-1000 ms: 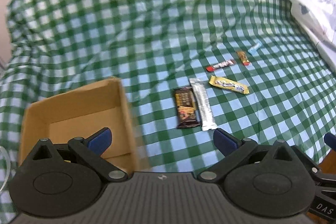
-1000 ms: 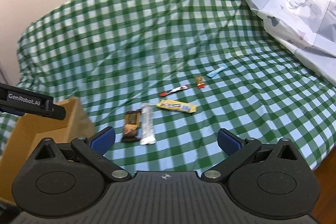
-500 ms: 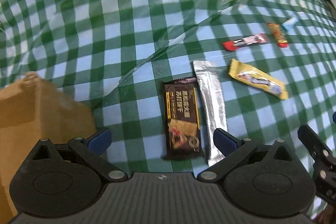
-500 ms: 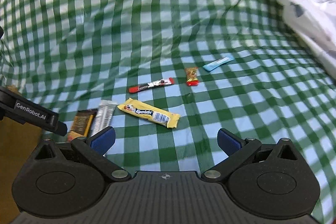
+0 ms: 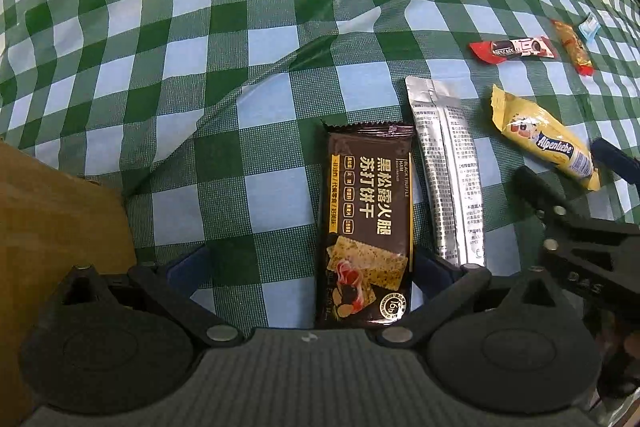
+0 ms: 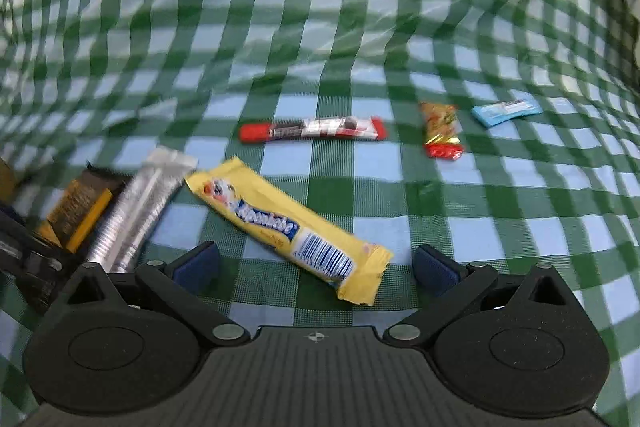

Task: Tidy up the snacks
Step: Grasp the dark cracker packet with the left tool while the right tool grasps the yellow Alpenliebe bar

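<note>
Several snacks lie on a green checked cloth (image 5: 256, 75). My left gripper (image 5: 308, 271) is open, low over the cloth, with a dark brown cracker pack (image 5: 366, 223) lying between its fingers near the right one. A silver sachet (image 5: 448, 171) lies just right of the pack. My right gripper (image 6: 316, 265) is open, with the lower end of a yellow Alpenliebe bar (image 6: 288, 223) between its fingers. The bar also shows in the left wrist view (image 5: 544, 139). The brown pack (image 6: 78, 207) and silver sachet (image 6: 136, 211) sit to its left.
A cardboard box (image 5: 56, 235) stands at the left. Farther back lie a red coffee stick (image 6: 312, 129), a small orange-red candy pack (image 6: 440, 129) and a light blue sachet (image 6: 506, 111). My right gripper's body (image 5: 580, 251) shows at the left view's right edge.
Both grippers have moved forward and down toward the snacks. The left now straddles the brown pack, the right the yellow bar. The box has slid to the left edge.
</note>
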The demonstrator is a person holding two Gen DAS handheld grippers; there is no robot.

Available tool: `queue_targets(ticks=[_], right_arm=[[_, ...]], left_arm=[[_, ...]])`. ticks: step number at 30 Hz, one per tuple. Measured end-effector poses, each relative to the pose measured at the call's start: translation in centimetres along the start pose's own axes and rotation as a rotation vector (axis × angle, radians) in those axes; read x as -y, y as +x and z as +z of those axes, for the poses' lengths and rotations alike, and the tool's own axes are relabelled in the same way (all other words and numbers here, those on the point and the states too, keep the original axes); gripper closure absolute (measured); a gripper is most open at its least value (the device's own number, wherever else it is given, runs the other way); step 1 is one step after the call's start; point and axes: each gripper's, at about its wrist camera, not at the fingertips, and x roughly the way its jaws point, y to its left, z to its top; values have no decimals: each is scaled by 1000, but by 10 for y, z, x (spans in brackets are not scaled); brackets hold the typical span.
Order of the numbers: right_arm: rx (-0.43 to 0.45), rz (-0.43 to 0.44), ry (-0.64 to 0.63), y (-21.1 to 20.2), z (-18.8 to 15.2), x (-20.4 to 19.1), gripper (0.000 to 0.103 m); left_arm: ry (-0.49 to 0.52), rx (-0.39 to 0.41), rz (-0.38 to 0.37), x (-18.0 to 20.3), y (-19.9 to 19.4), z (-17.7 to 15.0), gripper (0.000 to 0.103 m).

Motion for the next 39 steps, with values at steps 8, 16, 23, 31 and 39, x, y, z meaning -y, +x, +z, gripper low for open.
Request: queue_targets(ticks=[8,16,23,31,39], right_arm=[[46,16,-29,2,-3,-2,0],[40,10,-29,5,0,0,0],[46,11,-29,6,-1,-1,0],[63,10,-30,5,-4,-1,0],[-49,-69,-12,-7,15,-5,77]], left_arm=[[-3,1,1,0,0,2,0],[-4,3,3,0,1,2,0],[-3,4,4,0,1,2,0],[-6,6,7,3,2,5,0],[9,116,-13,15,-45,5,60]])
